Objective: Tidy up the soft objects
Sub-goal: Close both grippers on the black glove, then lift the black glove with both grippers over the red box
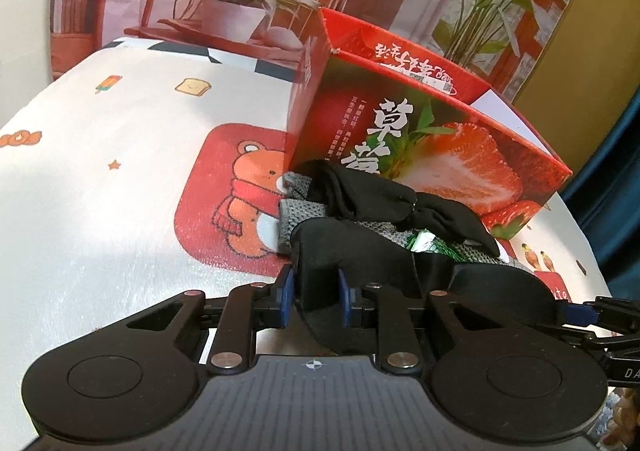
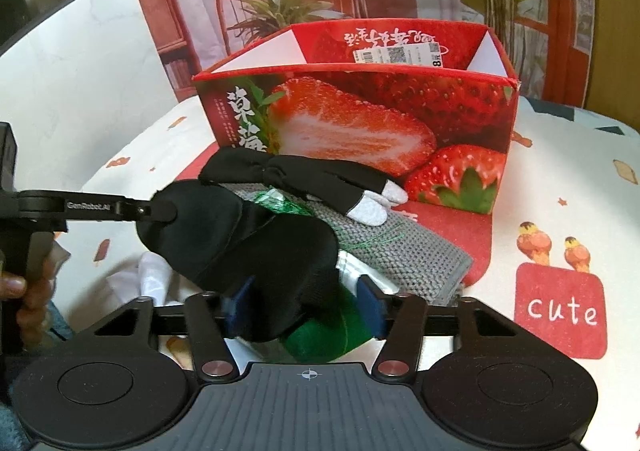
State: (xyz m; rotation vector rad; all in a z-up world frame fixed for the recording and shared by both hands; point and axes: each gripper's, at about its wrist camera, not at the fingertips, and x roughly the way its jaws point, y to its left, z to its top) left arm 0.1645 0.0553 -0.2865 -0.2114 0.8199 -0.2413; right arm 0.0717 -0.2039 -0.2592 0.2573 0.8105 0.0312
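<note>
A black padded eye mask (image 2: 240,235) is held over a pile of soft things. My left gripper (image 1: 316,291) is shut on one end of the eye mask (image 1: 336,251); it also shows in the right wrist view (image 2: 160,211). My right gripper (image 2: 304,307) has its blue pads on either side of the mask's other end, apparently shut on it. Under the mask lie a grey knitted cloth (image 2: 400,251), a black glove with white fingertips (image 2: 312,179), and something green (image 2: 328,335). The open red strawberry box (image 2: 360,119) stands just behind the pile.
The table has a white cartoon cloth (image 1: 120,171) with a red bear patch and a red "cute" patch (image 2: 560,311). White cloth (image 2: 152,283) lies at the near left. A printed backdrop with plants stands behind the box (image 1: 440,123).
</note>
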